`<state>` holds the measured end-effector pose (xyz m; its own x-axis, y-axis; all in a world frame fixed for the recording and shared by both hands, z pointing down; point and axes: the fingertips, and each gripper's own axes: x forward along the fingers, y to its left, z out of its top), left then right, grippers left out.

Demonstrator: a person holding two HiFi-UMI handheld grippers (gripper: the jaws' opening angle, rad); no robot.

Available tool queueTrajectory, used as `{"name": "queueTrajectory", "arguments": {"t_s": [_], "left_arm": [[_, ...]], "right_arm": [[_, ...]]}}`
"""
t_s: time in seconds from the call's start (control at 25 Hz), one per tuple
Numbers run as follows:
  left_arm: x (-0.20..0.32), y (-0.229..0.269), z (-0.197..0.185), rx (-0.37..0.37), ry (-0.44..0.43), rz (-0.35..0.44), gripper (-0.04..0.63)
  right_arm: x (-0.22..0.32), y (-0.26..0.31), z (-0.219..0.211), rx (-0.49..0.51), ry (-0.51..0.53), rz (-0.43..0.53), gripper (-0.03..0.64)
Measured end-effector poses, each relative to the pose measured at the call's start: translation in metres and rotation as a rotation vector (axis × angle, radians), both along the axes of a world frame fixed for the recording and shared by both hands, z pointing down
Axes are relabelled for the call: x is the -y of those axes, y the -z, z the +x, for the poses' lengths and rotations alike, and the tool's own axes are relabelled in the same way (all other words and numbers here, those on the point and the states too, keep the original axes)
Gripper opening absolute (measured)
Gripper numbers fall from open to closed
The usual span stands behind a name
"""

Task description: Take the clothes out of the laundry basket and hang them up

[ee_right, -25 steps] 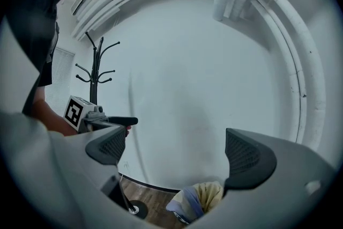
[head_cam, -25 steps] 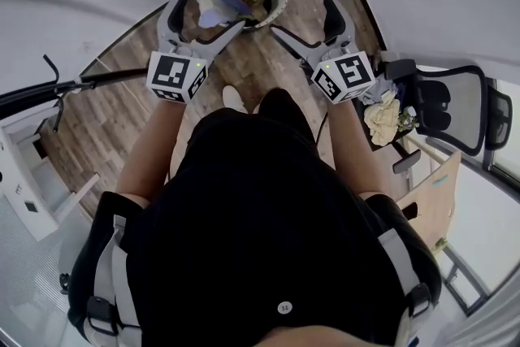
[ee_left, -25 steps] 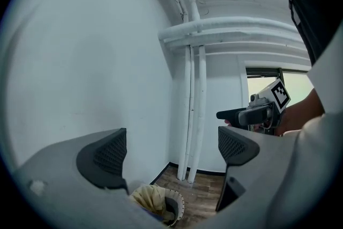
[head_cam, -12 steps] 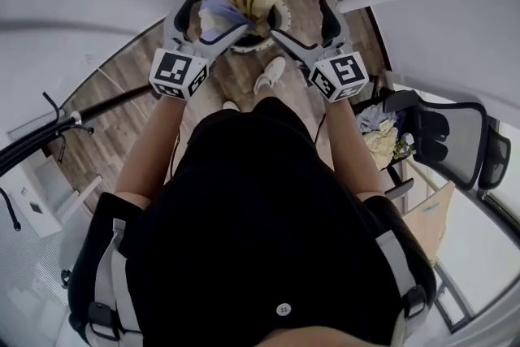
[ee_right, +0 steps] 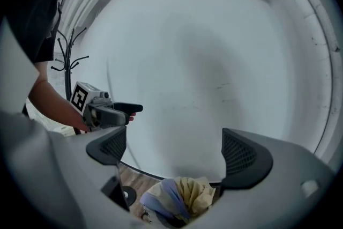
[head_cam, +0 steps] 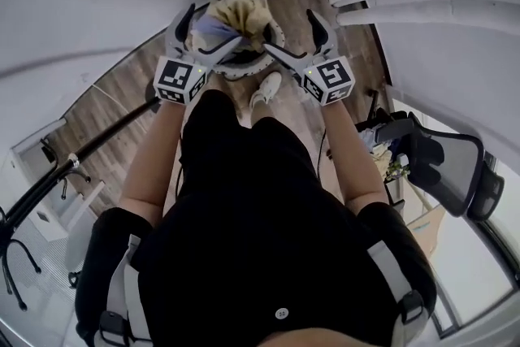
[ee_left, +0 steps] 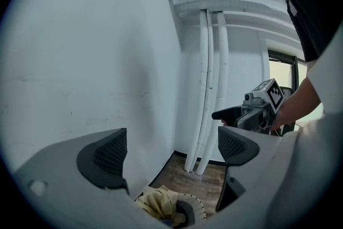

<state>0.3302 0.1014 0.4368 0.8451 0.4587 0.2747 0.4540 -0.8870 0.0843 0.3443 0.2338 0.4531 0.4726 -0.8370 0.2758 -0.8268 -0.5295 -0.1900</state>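
Head view: lowest in the frame is the person's black-clad torso, with both forearms reaching up the picture. The left gripper point(head_cam: 215, 24) and right gripper point(head_cam: 290, 32) each have their jaws spread wide with nothing between them (each gripper view shows the same). Past their tips, at upper centre, the laundry basket point(head_cam: 240, 71) sits on the wood floor point(head_cam: 118, 97), yellow and lavender clothes point(head_cam: 244, 6) heaped inside, white pipes point(head_cam: 431, 10) beyond at upper right
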Motion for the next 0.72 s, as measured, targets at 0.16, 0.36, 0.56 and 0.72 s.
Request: {"name": "queueTrajectory", "arguments": {"t_s": [0.16, 0.36, 0.56, 0.72], "left_arm": [[0.019, -0.051, 0.037, 0.048, -0.015, -0.016, 0.531], [0.042, -0.115, 0.069, 0.065, -0.027, -0.058, 0.531], [0.064, -0.201, 0.091, 0.144, -0.015, -0.073, 0.529], [0.083, -0.273, 0.106, 0.218, 0.006, -0.05, 0.525]], "right_arm": [[0.015, -0.044, 0.036, 0.029, -0.016, -0.003, 0.541], [0.042, -0.1, 0.068, 0.006, -0.045, 0.011, 0.514], [0.064, -0.183, 0.091, 0.056, -0.074, -0.007, 0.5], [0.078, -0.253, 0.108, 0.076, -0.052, -0.073, 0.471]]}}
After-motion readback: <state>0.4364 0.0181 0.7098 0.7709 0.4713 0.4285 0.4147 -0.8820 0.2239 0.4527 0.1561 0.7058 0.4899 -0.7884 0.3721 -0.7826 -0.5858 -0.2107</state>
